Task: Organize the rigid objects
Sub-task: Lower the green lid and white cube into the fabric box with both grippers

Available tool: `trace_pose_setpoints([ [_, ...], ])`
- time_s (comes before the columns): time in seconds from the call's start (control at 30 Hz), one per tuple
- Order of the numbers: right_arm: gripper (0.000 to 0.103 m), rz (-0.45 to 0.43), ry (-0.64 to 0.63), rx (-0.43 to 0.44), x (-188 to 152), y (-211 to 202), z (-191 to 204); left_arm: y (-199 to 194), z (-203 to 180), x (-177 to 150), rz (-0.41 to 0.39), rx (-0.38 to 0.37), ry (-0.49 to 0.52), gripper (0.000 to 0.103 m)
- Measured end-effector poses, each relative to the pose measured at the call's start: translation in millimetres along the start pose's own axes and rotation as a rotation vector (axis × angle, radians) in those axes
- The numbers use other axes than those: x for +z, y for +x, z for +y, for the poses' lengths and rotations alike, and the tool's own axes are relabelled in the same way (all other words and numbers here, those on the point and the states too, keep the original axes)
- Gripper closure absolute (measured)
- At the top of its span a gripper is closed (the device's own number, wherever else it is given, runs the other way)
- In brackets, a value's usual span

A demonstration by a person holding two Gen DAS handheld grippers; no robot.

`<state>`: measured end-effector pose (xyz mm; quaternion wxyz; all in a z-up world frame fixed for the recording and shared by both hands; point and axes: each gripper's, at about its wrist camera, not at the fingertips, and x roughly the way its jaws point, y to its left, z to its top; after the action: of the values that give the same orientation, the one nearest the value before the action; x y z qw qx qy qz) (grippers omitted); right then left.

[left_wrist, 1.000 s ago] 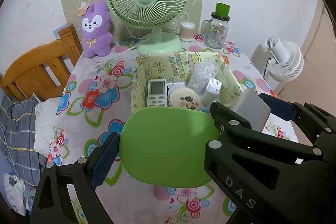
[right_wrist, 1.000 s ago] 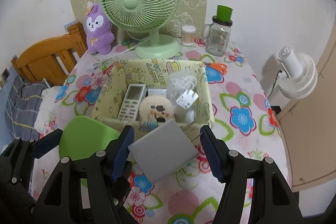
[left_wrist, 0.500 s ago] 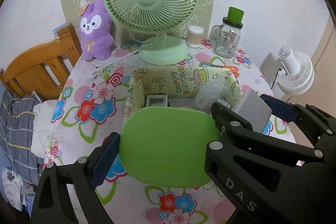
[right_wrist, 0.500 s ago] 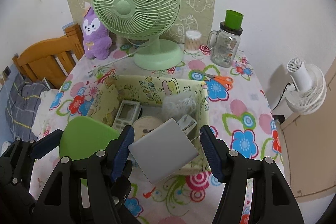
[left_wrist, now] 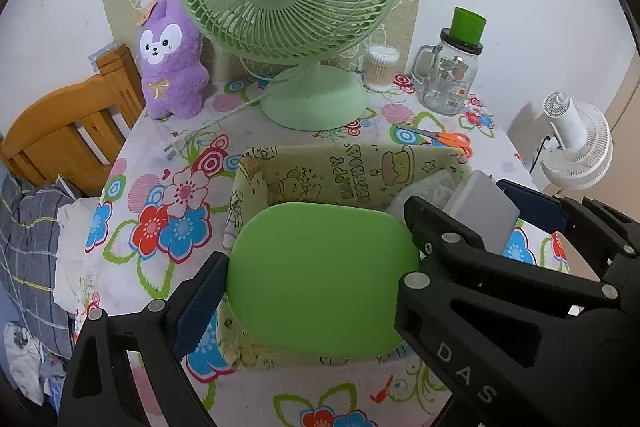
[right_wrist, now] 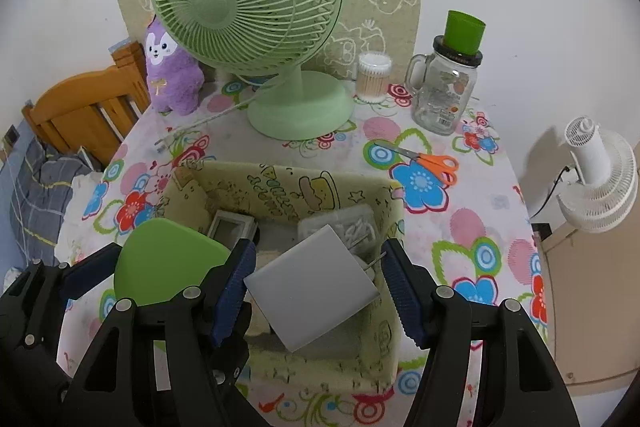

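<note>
My left gripper (left_wrist: 316, 267) clamps the green lid (left_wrist: 320, 279) and my right gripper (right_wrist: 318, 283) clamps the grey card (right_wrist: 316, 287), both held above the yellow fabric box (right_wrist: 394, 223) mid-table. Remote (right_wrist: 232, 225) and bagged bits (right_wrist: 352, 227) already lie inside; these two remain, scissors (right_wrist: 424, 159) too perhaps.

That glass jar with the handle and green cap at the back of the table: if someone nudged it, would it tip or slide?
The glass jar would probably slide rather than tip: it looks squat, with a broad flat base on the flowered tablecloth. It appears empty, so likely light for glass, yet breakable if knocked off the nearby table edge. The tall green cap might raise its balance slightly.
</note>
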<state>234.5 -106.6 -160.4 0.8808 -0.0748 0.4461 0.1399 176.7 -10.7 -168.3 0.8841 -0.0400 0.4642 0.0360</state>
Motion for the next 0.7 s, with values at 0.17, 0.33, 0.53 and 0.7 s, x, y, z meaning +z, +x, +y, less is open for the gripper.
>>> trace_pose_setpoints([
  [0.17, 0.036, 0.008, 0.013, -0.004, 5.8, 12.8, -4.5, 11.9, 5.2, 5.0, 0.019, 0.012, -0.003, 0.008],
  [0.33, 0.036, 0.007, 0.023, -0.004, 11.9, 21.2, -7.1, 19.1, 9.6, 5.6, 0.035, 0.018, -0.006, 0.008],
  [0.53, 0.036, -0.011, -0.014, 0.029, 22.2, 29.5, 2.5, 26.0, 4.2, 6.4, 0.043, 0.021, 0.023, 0.008],
  [0.7, 0.035, -0.006, -0.033, 0.062, 29.7, 39.9, 6.6, 31.8, 7.6, 12.7, 0.038, 0.036, 0.008, 0.008],
])
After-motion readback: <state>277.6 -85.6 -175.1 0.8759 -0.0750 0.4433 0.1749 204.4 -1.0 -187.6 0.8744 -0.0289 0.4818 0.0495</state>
